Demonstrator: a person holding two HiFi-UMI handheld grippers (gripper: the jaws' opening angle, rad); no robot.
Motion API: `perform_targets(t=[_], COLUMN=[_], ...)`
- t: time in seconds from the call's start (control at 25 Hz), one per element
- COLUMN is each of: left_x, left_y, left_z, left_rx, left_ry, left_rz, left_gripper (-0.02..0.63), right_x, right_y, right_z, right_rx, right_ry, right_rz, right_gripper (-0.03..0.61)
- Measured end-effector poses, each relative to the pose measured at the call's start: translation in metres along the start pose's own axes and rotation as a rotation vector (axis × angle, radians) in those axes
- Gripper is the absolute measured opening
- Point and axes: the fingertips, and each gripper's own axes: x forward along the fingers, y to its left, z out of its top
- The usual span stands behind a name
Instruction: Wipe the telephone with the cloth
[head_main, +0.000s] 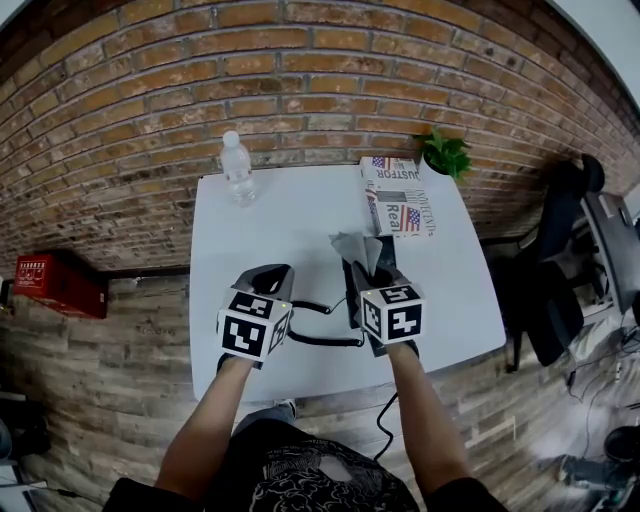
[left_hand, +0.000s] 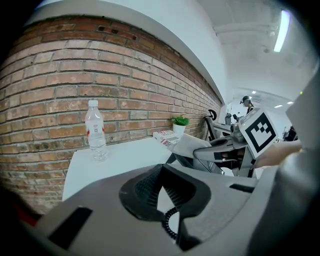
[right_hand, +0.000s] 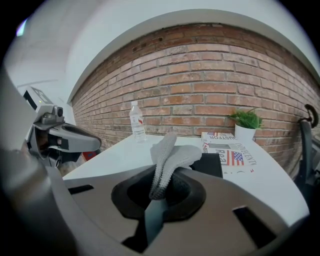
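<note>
A black desk telephone (head_main: 352, 292) (right_hand: 210, 165) stands near the front of the white table (head_main: 290, 215). Just above it my right gripper (head_main: 373, 272) (right_hand: 162, 192) is shut on a grey cloth (head_main: 355, 248) (right_hand: 170, 155), which sticks up and flops forward from its jaws. My left gripper (head_main: 268, 283) (left_hand: 159, 192) hovers to the left of the telephone. Its jaws stand almost together, with the coiled cord (left_hand: 170, 220) (head_main: 312, 307) caught low in the narrow gap. The left gripper view shows the cloth (left_hand: 192, 142) over the telephone (left_hand: 205, 164).
A clear water bottle (head_main: 238, 170) (left_hand: 95, 132) stands at the table's back left. Stacked newspapers (head_main: 400, 200) (right_hand: 230, 147) and a small potted plant (head_main: 445, 155) sit at the back right against the brick wall. An office chair (head_main: 560, 270) is right of the table; a red box (head_main: 55, 285) lies on the floor, left.
</note>
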Motion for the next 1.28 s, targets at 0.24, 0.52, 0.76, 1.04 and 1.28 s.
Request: perform_targets(t=[0.24, 0.52, 0.76, 1.04, 1.28], left_x=[-0.006, -0.017, -0.03, -0.046, -0.06], left_y=[-0.009, -0.021, -0.028, -0.037, -0.043], left_z=[-0.004, -0.011, -0.018, -0.028, -0.033], left_rx=[0.002, -0.001, -0.011, -0.012, -0.018], left_ry=[-0.003, 0.001, 0.001, 0.0, -0.003], left_rz=[0.003, 0.004, 0.013, 0.024, 0.035], left_gripper=[0.005, 0.005, 0.005, 0.005, 0.005], right_x=[-0.009, -0.021, -0.034, -0.047, -0.056], right_y=[0.003, 0.009, 0.014, 0.02, 0.023], right_z=[-0.015, -0.031, -0.047, -0.066, -0.082], right_rx=[0.006, 0.016, 0.024, 0.029, 0.023], right_ry=[0.014, 0.037, 0.053, 0.071, 0.094], right_rz=[0.006, 0.017, 0.019, 0.023, 0.024], right_gripper=[0.011, 0.011, 0.011, 0.011, 0.011])
